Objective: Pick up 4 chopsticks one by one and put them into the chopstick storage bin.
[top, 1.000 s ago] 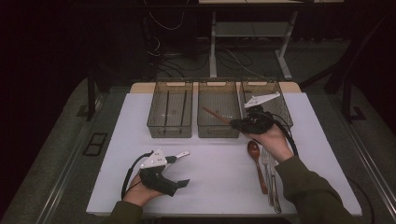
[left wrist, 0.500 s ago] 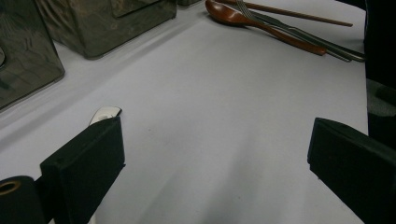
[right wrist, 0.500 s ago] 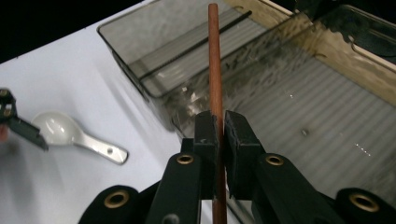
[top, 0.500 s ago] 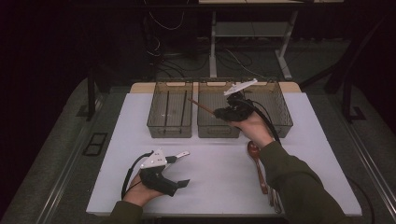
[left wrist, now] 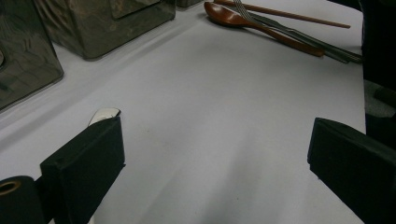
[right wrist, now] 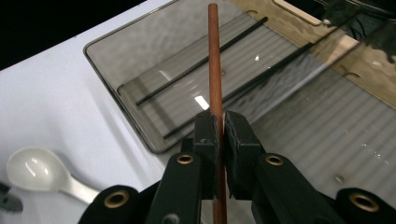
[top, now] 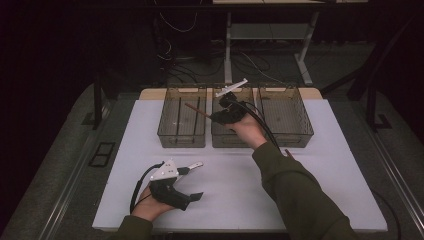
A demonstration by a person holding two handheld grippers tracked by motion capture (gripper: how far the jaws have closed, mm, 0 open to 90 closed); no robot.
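Note:
My right gripper (top: 214, 117) hovers over the row of bins, shut on a brown chopstick (top: 196, 110) that sticks out leftward above the left bin (top: 170, 135). In the right gripper view the jaws (right wrist: 223, 126) pinch the brown chopstick (right wrist: 215, 70) upright over that bin (right wrist: 116, 60), which holds two black chopsticks (right wrist: 201, 63). Near the table's front my left gripper (top: 196, 181) rests open with nothing between its fingers. A white spoon (top: 196, 164) lies by its far jaw, and its tip (left wrist: 103, 114) peeks out behind the left jaw of my left gripper (left wrist: 215, 149).
The middle bin (top: 225, 140) and the right bin (top: 287, 120) stand beside the left one at the back. A brown spoon (left wrist: 243, 21), a fork (left wrist: 299, 39) and another brown chopstick (left wrist: 289, 16) lie together on the white table (top: 225, 185).
My right gripper has carried the brown chopstick leftward, from above the right bin to above the middle and left bins. The left gripper has stayed put.

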